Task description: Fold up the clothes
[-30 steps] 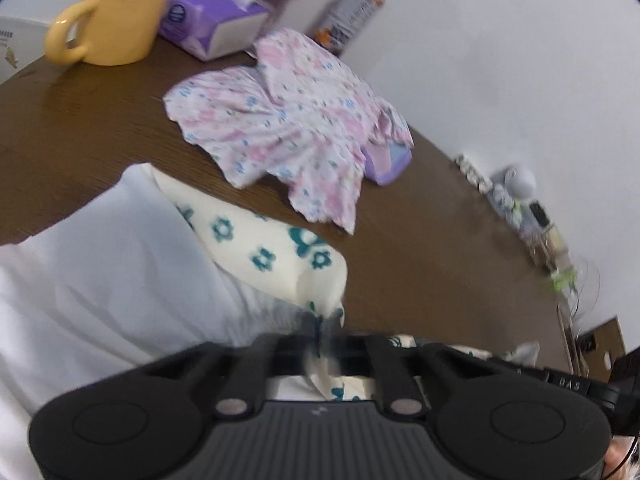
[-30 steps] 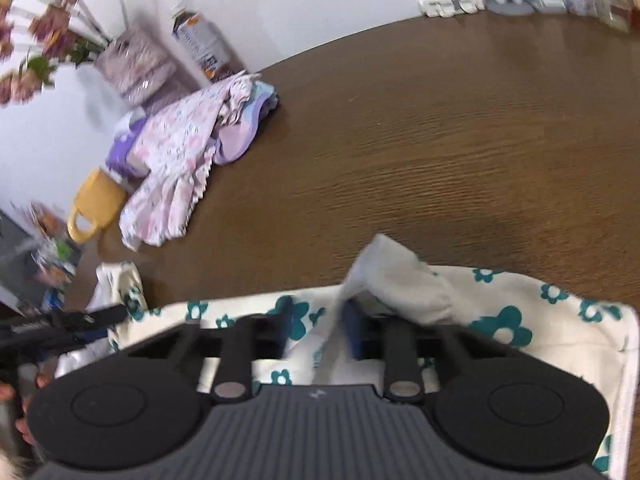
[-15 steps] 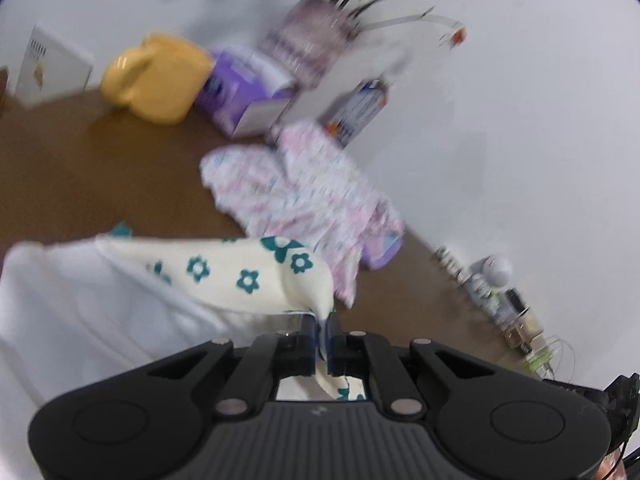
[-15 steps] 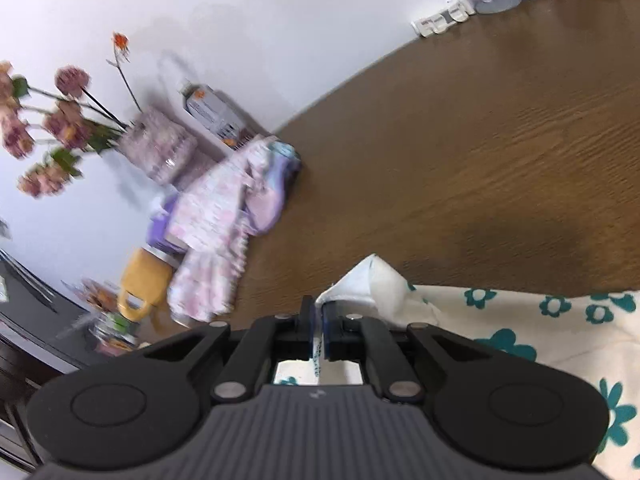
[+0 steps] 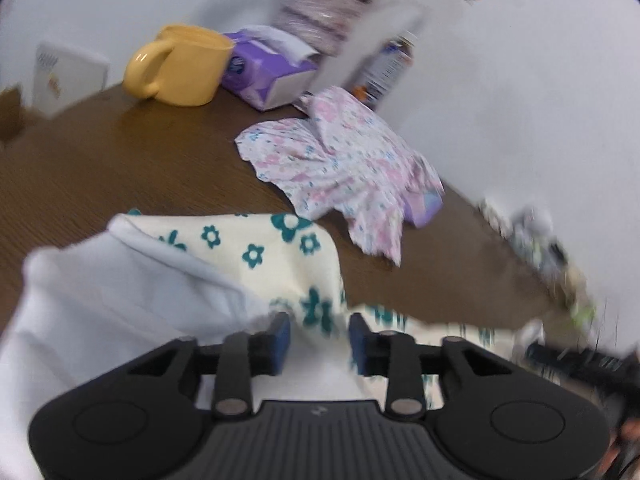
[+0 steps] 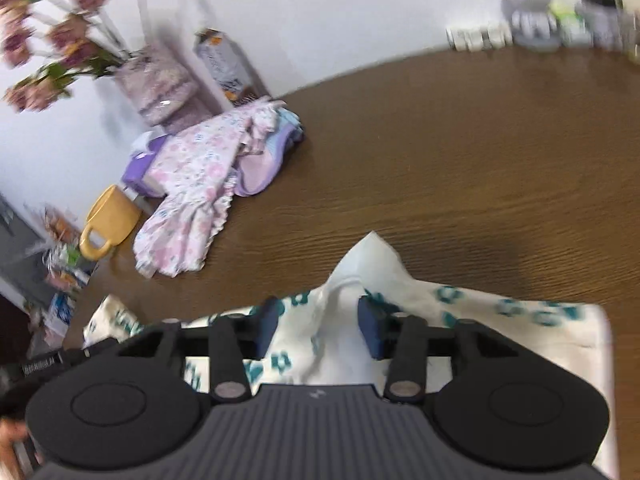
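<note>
On the brown table, two garments, one mug, two tools, both agape.

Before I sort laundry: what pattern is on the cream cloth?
Teal flowers on the cream cloth, clearest in left wrist view.

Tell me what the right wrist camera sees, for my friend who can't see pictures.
The right gripper is open, with a peak of cream cloth with teal flowers standing between its fingers on a brown table. Farther back lie a pink flowery garment, a yellow mug and a vase of flowers.
</note>
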Tool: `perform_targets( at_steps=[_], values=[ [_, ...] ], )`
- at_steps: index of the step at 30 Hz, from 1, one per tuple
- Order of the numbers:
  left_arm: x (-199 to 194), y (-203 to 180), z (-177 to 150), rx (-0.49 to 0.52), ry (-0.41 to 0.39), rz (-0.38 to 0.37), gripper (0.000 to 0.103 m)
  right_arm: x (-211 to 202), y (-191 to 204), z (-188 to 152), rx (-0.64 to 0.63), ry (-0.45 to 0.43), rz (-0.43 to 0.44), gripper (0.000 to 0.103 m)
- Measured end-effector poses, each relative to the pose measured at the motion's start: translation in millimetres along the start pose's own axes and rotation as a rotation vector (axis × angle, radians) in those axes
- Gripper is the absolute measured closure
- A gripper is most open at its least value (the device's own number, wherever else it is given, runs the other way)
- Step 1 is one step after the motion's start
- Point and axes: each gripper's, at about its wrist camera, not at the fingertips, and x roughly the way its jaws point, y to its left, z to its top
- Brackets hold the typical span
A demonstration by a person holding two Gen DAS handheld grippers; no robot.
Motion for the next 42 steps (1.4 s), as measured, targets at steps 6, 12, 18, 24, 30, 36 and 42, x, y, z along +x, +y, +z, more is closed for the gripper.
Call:
perform_targets(
  at_steps=[6,12,18,24,30,36,42],
  values=[
    [-33.8,-17.3,-26.2,0.326,0.026,0.100,0.048,-60.1,9.2,-37.0,-0.315,-0.025,-0.171,0.053],
    [-57.4,-27.8,-52.1,0.609,0.062,0.212,0.046,-60.7,-5.8,-75.7,-0.404,0.066,-0.268,0.050],
    [-48.1,-12.7,-55.9,0.610,0.087,0.229,0.049,-54.7,-30.4,-79.6,-0.310,0.055,-0.271,0.041],
    [-27.3,-3.5,-28.5,0.508,0.096,0.206,0.049,-52.1,-41.2,-76.9,-0.282,0.017,-0.285,0.040],
    [-0.1,1.4,-1.4,0.505,0.067,0.199,0.053,-47.3,-45.2,-72.0,-0.251,-0.011,-0.317,0.040],
    [29.6,-2.6,25.8,0.495,0.057,0.177,0.054,-40.8,-55.7,-60.9,-0.223,-0.039,-0.348,0.042],
    [51.5,-6.7,43.8,0.484,0.048,0.169,0.054,-32.7,-64.4,-49.5,-0.200,-0.063,-0.372,0.043]
  ],
)
